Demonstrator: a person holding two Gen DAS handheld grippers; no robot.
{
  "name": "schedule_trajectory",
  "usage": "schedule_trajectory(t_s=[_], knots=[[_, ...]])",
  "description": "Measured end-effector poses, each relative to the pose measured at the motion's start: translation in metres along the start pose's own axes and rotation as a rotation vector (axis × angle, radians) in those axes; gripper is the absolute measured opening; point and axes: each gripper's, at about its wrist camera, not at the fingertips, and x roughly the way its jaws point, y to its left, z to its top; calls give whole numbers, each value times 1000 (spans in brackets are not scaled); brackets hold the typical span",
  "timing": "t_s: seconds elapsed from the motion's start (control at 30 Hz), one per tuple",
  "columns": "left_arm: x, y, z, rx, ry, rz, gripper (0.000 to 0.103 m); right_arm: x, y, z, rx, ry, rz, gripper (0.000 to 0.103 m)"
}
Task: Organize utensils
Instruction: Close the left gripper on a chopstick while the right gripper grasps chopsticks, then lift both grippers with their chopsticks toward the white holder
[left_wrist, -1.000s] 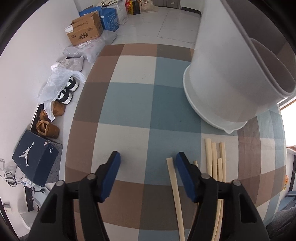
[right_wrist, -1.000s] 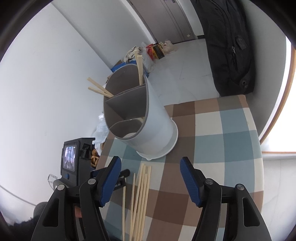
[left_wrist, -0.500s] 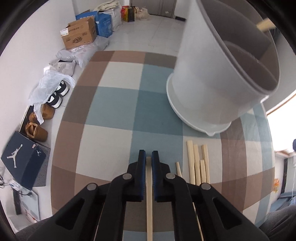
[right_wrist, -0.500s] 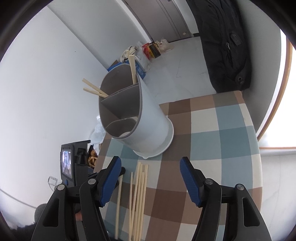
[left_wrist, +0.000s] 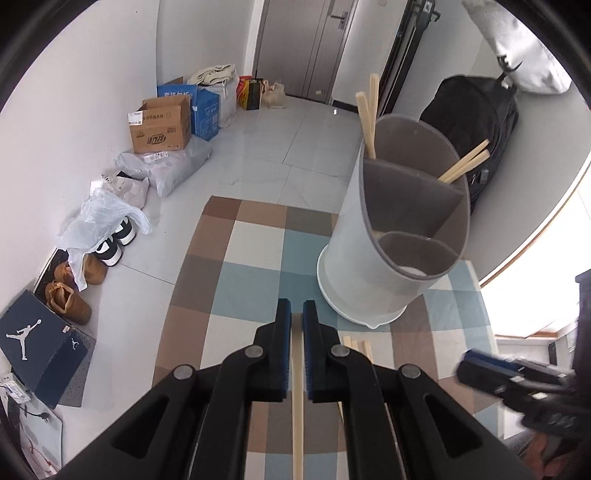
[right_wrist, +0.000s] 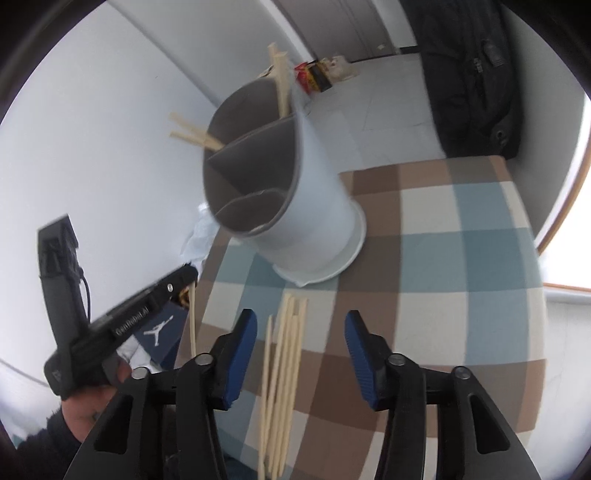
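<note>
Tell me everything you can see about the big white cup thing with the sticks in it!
The utensil holder is a tall round tub, white outside and grey inside, looking like plastic. Grey walls split it into compartments: the tallest one at the back holds four chopsticks that lean against its rim and poke out, while the lowest front one looks empty. It stands upright in a white saucer-like base on the checked tablecloth. Neither tool touches it.

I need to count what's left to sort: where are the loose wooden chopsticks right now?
In the right wrist view the loose wooden chopsticks lie bundled on the checked tablecloth, just in front of the white divided utensil holder.
</note>
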Motion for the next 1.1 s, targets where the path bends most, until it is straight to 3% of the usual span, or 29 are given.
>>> schedule_trajectory(t_s=[0.07,0.3,0.5,0.8,0.93,1.03,1.1], knots=[[-5,9,1,-19,-24,-24,2,11,8,-2,-33,40,14,23],[-20,34,7,-94,-98,-77,2,57,46,-1,-160,145,12,22],[-27,54,9,-152,-138,-93,2,105,57,-1,-219,228,-83,22],[-39,59,14,-173,-188,-126,2,129,65,6,-258,263,-182,22],[-42,59,16,-166,-205,-122,2,134,77,2,-335,262,-253,21],[-43,59,17,-166,-215,-118,2,135,81,-2,-378,256,-286,6],[-44,59,16,-161,-221,-109,2,133,76,0,-345,247,-272,3]])
